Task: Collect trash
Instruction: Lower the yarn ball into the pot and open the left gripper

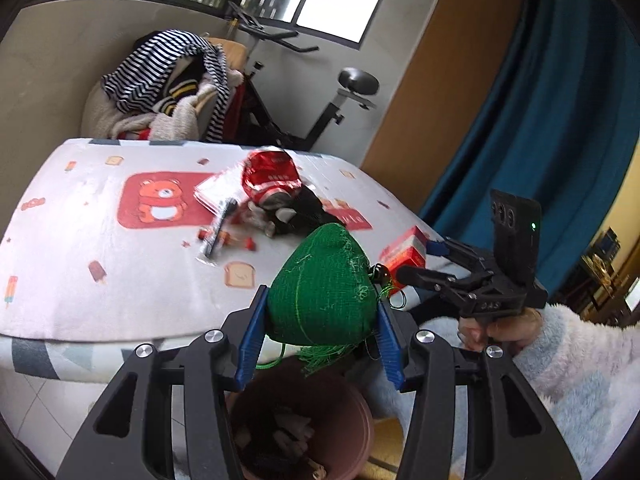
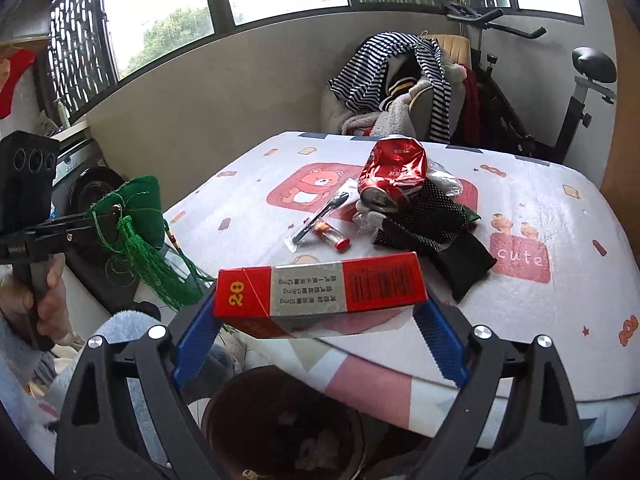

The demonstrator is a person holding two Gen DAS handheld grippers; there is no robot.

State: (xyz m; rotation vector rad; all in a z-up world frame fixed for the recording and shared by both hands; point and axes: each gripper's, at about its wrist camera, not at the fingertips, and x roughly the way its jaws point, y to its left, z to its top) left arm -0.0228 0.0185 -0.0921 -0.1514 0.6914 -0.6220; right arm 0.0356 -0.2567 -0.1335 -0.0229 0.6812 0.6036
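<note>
Gripping a green tasselled pouch, the left claw hangs above a brown trash bin beside the table edge. Only the right wrist view shows the right claw clamping a red cigarette box, the crushed can well beyond.

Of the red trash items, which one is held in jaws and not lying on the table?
The red cigarette box, gripped lengthwise; the crushed red can lies on the table.

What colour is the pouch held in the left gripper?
Green, with green tassel threads hanging below. The pouch shows best in the left wrist view, clamped in the left gripper.
</note>
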